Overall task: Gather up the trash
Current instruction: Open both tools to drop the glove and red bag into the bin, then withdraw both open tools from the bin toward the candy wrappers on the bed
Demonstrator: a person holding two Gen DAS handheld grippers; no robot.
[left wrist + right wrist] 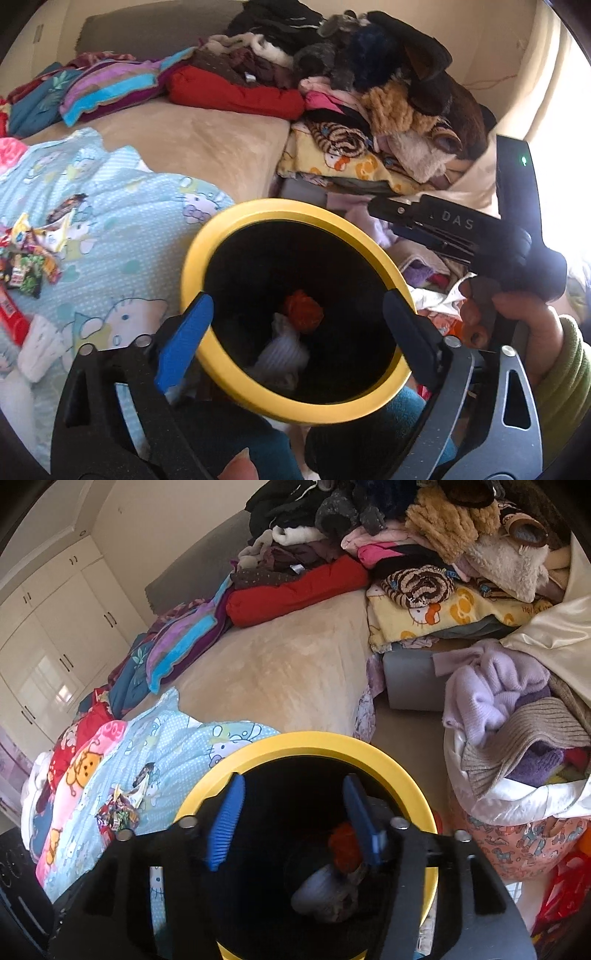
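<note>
A black bin with a yellow rim [236, 218] stands beside the bed; its rim also shows in the right wrist view [317, 742]. Inside lie an orange crumpled piece [304, 312] and a pale wad [282, 356]. My left gripper [295, 325] is open, its blue fingers [184, 339] spread on either side of the rim. My right gripper [291, 819] is open and empty over the bin mouth, its blue fingers [227, 819] apart. The right gripper's body [480, 236] shows at the right of the left wrist view. Several colourful wrappers [31, 258] lie on the light blue blanket [122, 221]; they also show in the right wrist view [120, 810].
A beige bed cover [280, 664] lies beyond the bin. Piled clothes [369, 74] fill the far right. A bag of knitwear [517, 731] stands right of the bin. White wardrobes [55, 627] line the left wall.
</note>
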